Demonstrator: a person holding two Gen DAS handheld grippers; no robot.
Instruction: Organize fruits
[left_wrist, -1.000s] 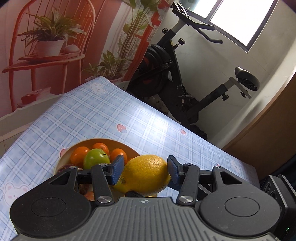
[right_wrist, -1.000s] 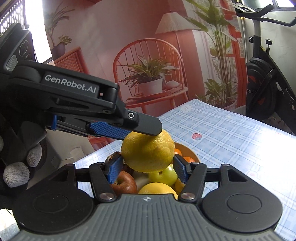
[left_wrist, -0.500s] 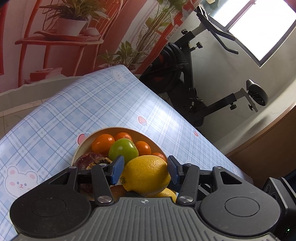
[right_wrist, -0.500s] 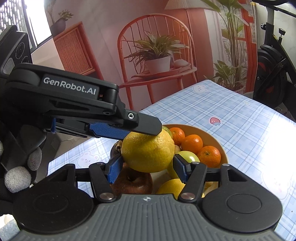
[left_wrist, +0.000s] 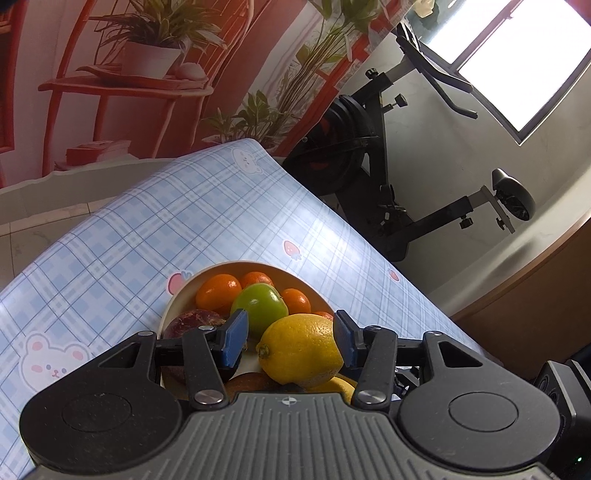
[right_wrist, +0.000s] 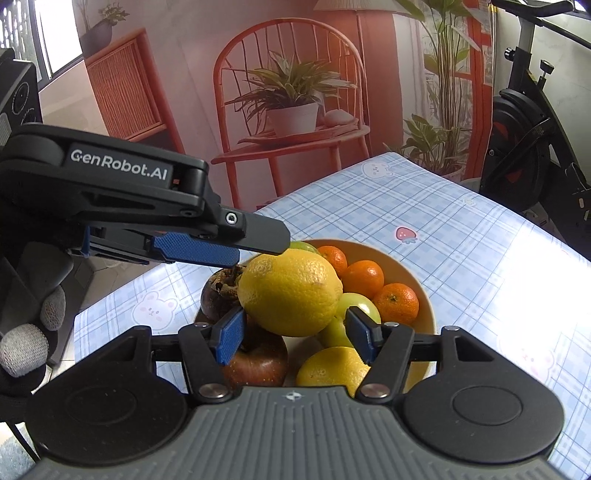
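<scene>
Left gripper (left_wrist: 288, 334) looks clamped on the bumpy yellow lemon (left_wrist: 301, 349), right gripper (right_wrist: 295, 325) jaws apart, so I'd ease it onto the round beige bowl's (left_wrist: 221, 265) pile before releasing.

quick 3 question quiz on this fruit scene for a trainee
1. True or false: the bowl is empty.
2. Which fruit is raised above the rest?
3. Beyond the table stands: A a fridge, B an exercise bike, C a sofa.
Key: 1 false, it holds oranges, apples and more. 2 the lemon. 3 B.
</scene>
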